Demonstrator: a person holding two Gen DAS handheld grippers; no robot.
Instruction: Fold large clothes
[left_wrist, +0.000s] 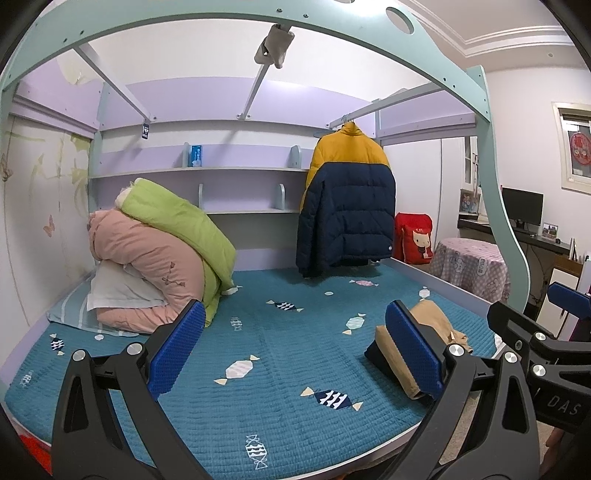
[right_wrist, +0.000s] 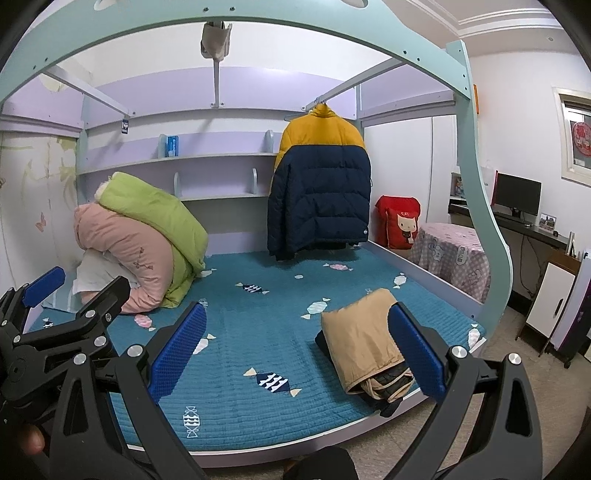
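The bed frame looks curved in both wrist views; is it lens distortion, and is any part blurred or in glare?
Left wrist view: the fisheye lens bows the bed frame into an arch, with black corners; the puffer jacket is sharp, evenly lit. Right wrist view: the same bowing; the folded tan garment is sharp, with no glare; both the left gripper and the right gripper look crisp.

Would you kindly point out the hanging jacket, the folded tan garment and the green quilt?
Jacket (right_wrist: 325, 199): right wrist view, navy lower back.
Tan garment (right_wrist: 360, 336): right wrist view, top fold.
Green quilt (left_wrist: 177, 218): left wrist view, upper face.
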